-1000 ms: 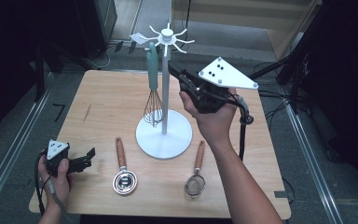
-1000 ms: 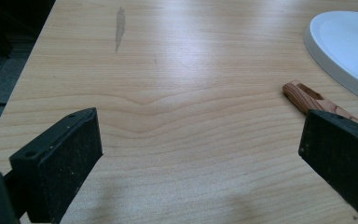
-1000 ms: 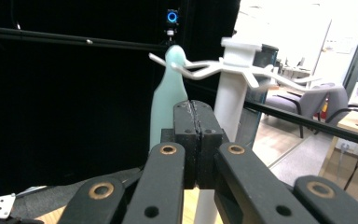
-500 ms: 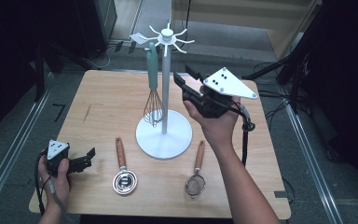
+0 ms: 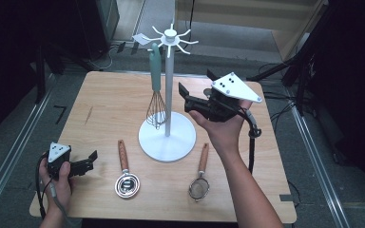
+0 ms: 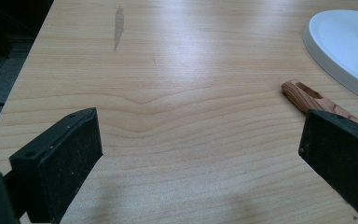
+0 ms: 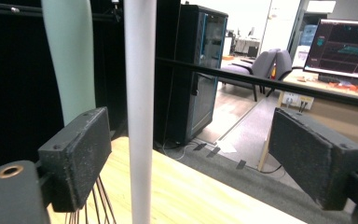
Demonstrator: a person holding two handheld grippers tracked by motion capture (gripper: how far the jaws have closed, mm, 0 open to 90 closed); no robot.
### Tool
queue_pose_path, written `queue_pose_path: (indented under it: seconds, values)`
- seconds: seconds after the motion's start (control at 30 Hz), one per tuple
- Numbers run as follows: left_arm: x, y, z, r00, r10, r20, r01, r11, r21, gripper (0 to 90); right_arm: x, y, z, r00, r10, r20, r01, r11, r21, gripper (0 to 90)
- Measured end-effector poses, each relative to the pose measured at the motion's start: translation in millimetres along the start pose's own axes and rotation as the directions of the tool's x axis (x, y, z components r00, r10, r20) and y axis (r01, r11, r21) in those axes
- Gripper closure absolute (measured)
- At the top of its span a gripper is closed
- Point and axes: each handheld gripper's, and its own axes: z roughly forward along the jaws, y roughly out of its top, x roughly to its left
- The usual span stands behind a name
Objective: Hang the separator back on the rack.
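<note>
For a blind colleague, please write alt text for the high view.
A person's right gripper, jaws open and empty, hangs beside a white stand where a whisk hangs. The left gripper rests open on the table, near two wooden-handled utensils.

You have a light wooden table (image 5: 100, 95) in front of you, its grain running side to side, with a dark streak (image 5: 89, 114) in the wood at about ten o'clock from the centre. Near the middle sits the round white base (image 5: 167, 137) of a stand, flat on the top. At about seven o'clock from that base lies a wooden-handled round tool (image 5: 125, 175), handle pointing away from you. At about five o'clock lies a small strainer (image 5: 200, 176) with a wooden handle, mesh end toward you. The two are well apart.
</note>
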Motion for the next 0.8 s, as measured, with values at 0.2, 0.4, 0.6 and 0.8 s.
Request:
queue_pose_path:
  seconds: [0.2,0.4,0.6,0.8]
  values:
    - [-0.1,0.0,-0.1,1.0,0.002,-0.001,-0.002,1.0,0.001,0.0,-5.0,-9.4,-0.7,0.9998,0.017,0.013,-0.017,0.999,0.033,11.6]
    - [-0.2,0.0,-0.2,1.0,0.003,-0.001,-0.003,1.0,0.0,0.0,-8.2,-23.2,-1.9,0.9994,0.026,0.023,-0.028,0.998,0.055,13.1]
    - [-0.4,-0.1,-0.2,1.0,0.004,-0.001,-0.004,1.0,-0.001,0.0,-10.2,-40.5,-2.8,0.9984,0.042,0.039,-0.045,0.996,0.082,14.3]
    - [-0.5,-0.1,-0.4,1.0,0.004,-0.001,-0.004,1.0,-0.001,0.0,-14.8,-58.4,-3.6,0.9957,0.067,0.063,-0.074,0.991,0.108,16.3]
